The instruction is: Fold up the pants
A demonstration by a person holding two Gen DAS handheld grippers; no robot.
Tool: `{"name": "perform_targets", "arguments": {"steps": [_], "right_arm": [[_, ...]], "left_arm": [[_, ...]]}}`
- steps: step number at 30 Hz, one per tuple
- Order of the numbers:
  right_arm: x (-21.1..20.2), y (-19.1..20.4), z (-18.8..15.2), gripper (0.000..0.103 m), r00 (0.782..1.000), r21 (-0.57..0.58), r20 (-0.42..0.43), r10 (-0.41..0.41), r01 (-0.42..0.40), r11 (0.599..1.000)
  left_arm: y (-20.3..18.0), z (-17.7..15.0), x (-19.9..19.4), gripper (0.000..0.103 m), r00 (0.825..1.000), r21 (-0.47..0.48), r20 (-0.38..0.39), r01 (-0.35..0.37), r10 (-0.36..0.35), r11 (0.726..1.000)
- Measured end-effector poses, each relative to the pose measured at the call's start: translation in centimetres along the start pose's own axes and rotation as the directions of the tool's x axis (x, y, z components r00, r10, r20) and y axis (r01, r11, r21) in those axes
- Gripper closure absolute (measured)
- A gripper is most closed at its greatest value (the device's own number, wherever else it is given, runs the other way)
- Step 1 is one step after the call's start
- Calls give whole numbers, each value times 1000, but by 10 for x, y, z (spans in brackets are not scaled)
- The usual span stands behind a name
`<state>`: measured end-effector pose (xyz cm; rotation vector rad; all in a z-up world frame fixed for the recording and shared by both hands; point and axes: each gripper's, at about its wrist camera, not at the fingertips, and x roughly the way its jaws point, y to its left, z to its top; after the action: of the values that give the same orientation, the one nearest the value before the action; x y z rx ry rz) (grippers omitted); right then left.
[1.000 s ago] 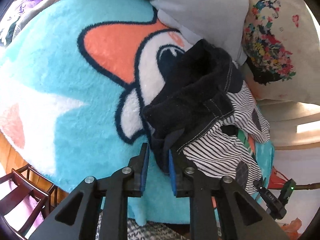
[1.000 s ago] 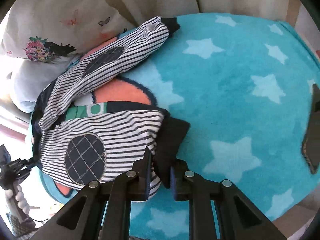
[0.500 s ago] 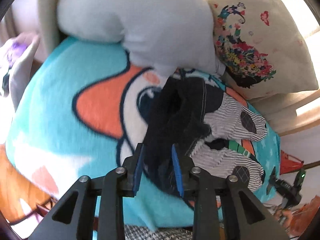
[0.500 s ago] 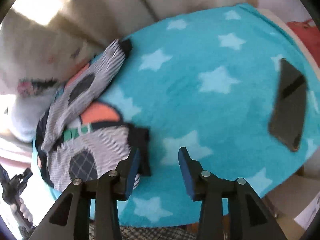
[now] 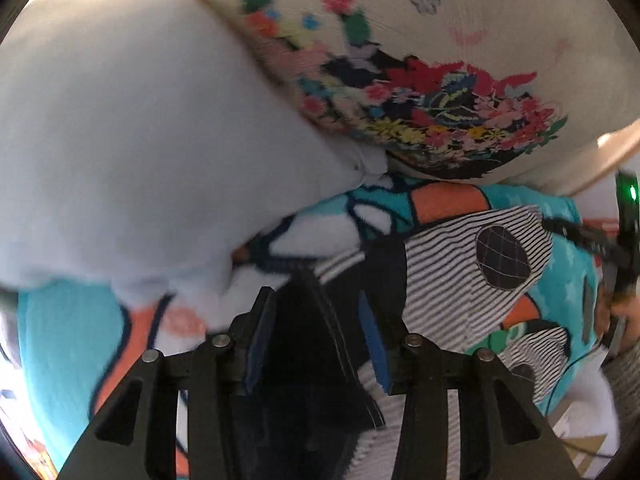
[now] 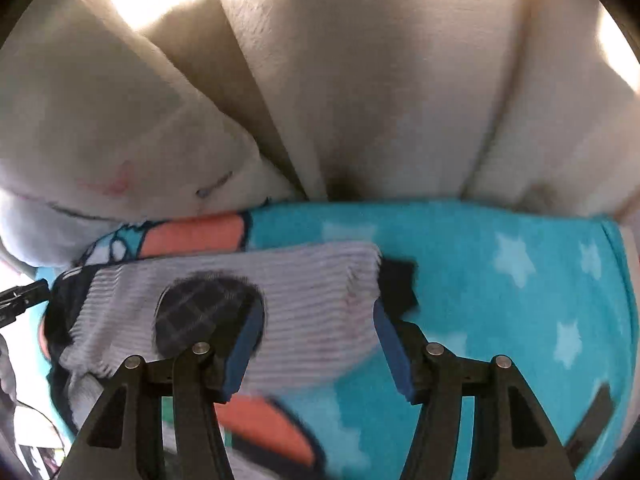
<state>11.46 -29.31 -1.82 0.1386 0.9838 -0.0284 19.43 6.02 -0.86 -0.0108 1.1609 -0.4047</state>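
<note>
Your left claw stands parted around the dark waistband of the striped pants, pads apart, not clearly pinching it. Your right claw is wide open over the striped leg near its dark cuff, holding nothing. You have the pants lying on the turquoise star blanket, below the floral pillow. Folding looks barely begun; you've no neat fold showing yet.

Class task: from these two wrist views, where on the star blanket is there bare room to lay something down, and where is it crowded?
Free: the star blanket right of the striped pants, below the beige cushions. Crowded: the pants' other side, against the floral pillow and the grey pillow.
</note>
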Motion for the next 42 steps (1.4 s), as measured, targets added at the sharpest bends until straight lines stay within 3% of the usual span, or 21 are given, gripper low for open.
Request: {"name": "perform_targets", "arguments": {"steps": [14, 19, 23, 24, 25, 26, 27, 28, 30, 36, 42], "right_arm": [[78, 47, 31, 40, 989, -260, -127, 82, -113, 959], [84, 54, 29, 27, 986, -362, -113, 123, -156, 919], [81, 59, 21, 23, 981, -394, -145, 131, -179, 902], [80, 61, 19, 23, 980, -398, -156, 123, -177, 900], [80, 63, 19, 25, 980, -397, -168, 106, -166, 903], [80, 64, 20, 27, 980, -389, -178, 94, -157, 908], [80, 65, 21, 40, 979, -381, -187, 83, -150, 912], [78, 67, 23, 68, 978, -373, -191, 78, -146, 916], [73, 64, 26, 94, 968, -325, -219, 123, -192, 926], [43, 62, 16, 95, 980, -302, -164, 110, -156, 941], [-18, 53, -9, 95, 987, -293, -71, 142, -157, 943]], "left_arm": [[-19, 20, 70, 52, 989, 189, -142, 69, -42, 980], [-30, 20, 76, 41, 988, 235, -149, 78, -44, 969], [-34, 17, 76, 40, 986, 241, -159, 88, -50, 967], [-37, 15, 76, 52, 987, 255, -161, 66, -26, 965], [-40, 14, 75, 78, 987, 270, -162, 44, 0, 962], [-42, 11, 75, 90, 986, 276, -169, 54, -6, 960], [-45, 10, 74, 95, 983, 266, -182, 81, -33, 961], [-48, 8, 71, 95, 985, 272, -170, 64, -18, 960], [-56, 5, 65, 95, 990, 292, -143, 33, 9, 956], [-63, -5, 28, 95, 999, 238, -49, 9, 3, 971], [-71, -27, -20, 95, 999, 232, 46, -14, 3, 973]]}}
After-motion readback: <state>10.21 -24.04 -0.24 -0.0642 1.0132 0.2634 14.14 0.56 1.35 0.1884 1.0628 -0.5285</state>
